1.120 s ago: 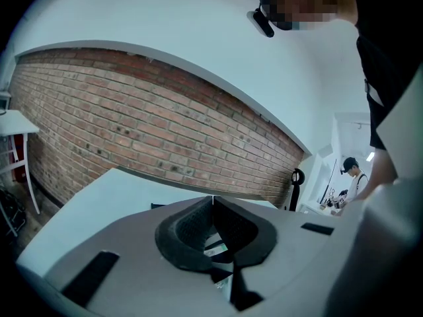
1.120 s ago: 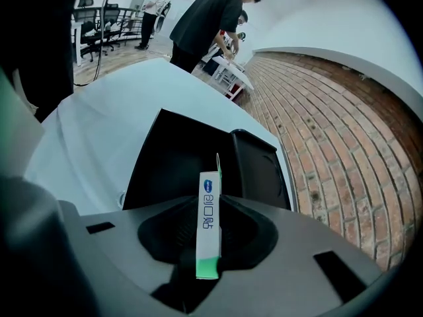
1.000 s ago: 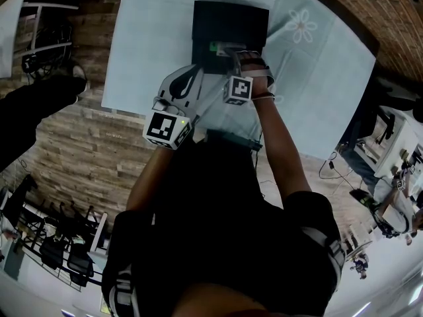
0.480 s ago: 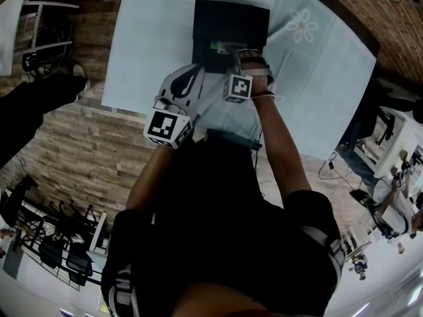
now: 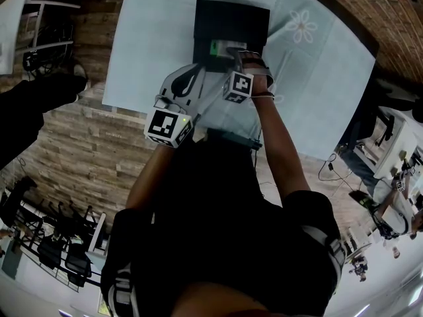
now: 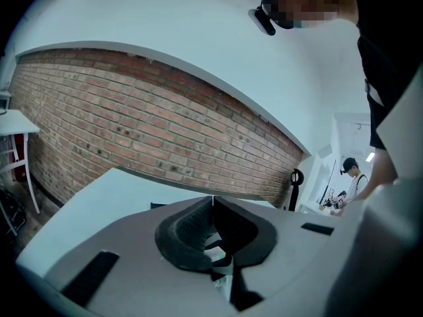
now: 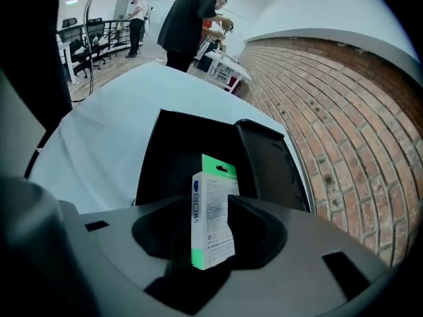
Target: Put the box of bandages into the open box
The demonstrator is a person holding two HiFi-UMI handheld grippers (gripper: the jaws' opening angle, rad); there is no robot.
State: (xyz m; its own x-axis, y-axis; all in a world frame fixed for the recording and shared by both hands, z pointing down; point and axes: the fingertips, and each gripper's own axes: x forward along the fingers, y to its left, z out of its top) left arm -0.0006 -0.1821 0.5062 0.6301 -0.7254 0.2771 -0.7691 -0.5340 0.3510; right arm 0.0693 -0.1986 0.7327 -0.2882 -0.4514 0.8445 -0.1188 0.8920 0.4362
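The box of bandages (image 7: pixel 213 216), white with green ends, stands upright between the jaws of my right gripper (image 7: pixel 208 233). The jaws are opening and the left pad stands a little off the box. Right beyond it lies the open black box (image 7: pixel 192 150), its lid (image 7: pixel 271 164) raised at the right. From the head view, the right gripper (image 5: pixel 232 51) hovers over the near edge of the black box (image 5: pixel 231 22) with the bandage box (image 5: pixel 220 47) at its tip. My left gripper (image 6: pixel 213 200) is shut and empty, held beside it (image 5: pixel 197 71).
The black box sits on a table with a pale blue cloth (image 5: pixel 152 38) that bears a flower print (image 5: pixel 303 26). A brick wall (image 7: pixel 344 111) runs behind the table. People (image 7: pixel 192 18) stand at desks further off.
More of the bandage box's green end shows over the black box's near edge. Both hands have barely moved.
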